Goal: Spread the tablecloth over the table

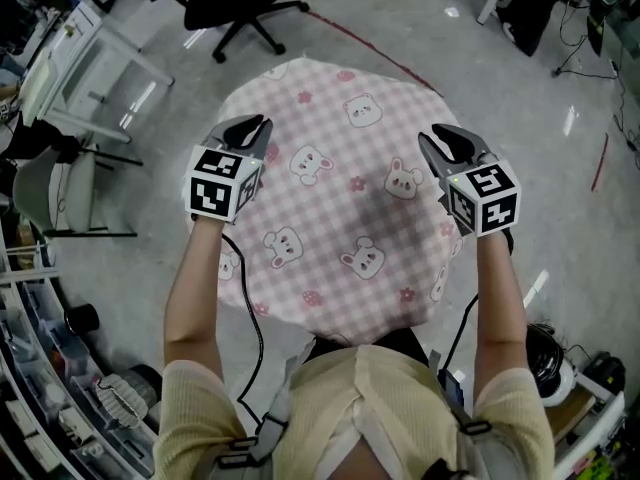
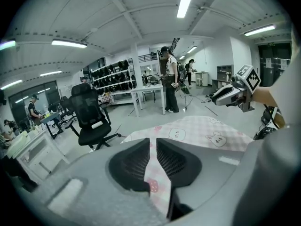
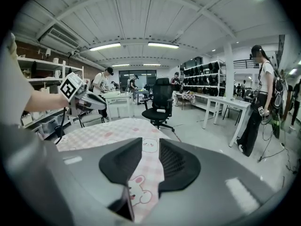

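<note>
My left hand-held gripper (image 2: 153,144) has its jaws nearly closed, pinching a fold of the pink checked tablecloth (image 1: 340,218) that runs up the narrow slot between the ribbed pads. My right hand-held gripper (image 3: 150,144) holds the same way, its jaws clamped on a strip of cloth printed with a rabbit face. Each has the cloth by one side edge, left and right, with the person's bare forearms reaching forward from a pale yellow top.

Between the two, the tablecloth lies spread out in a rounded shape, printed with bears, rabbits and small flowers. Its far edge hangs over the grey polished floor (image 1: 480,78), and whatever carries it is hidden beneath it.

Around it the room is an open workshop under a white ribbed ceiling with strip lights. A black office chair (image 1: 240,3) stands beyond the cloth's far edge, and a thin red line (image 1: 370,43) crosses the floor nearby. White desks (image 3: 235,105) stand further off, with a person (image 3: 258,93) in a cap standing beside one.

Shelf racks (image 2: 110,79) along the back wall carry rows of dark items. Clear bins (image 1: 30,368) sit on shelving at my lower left; their contents are too small to tell.
</note>
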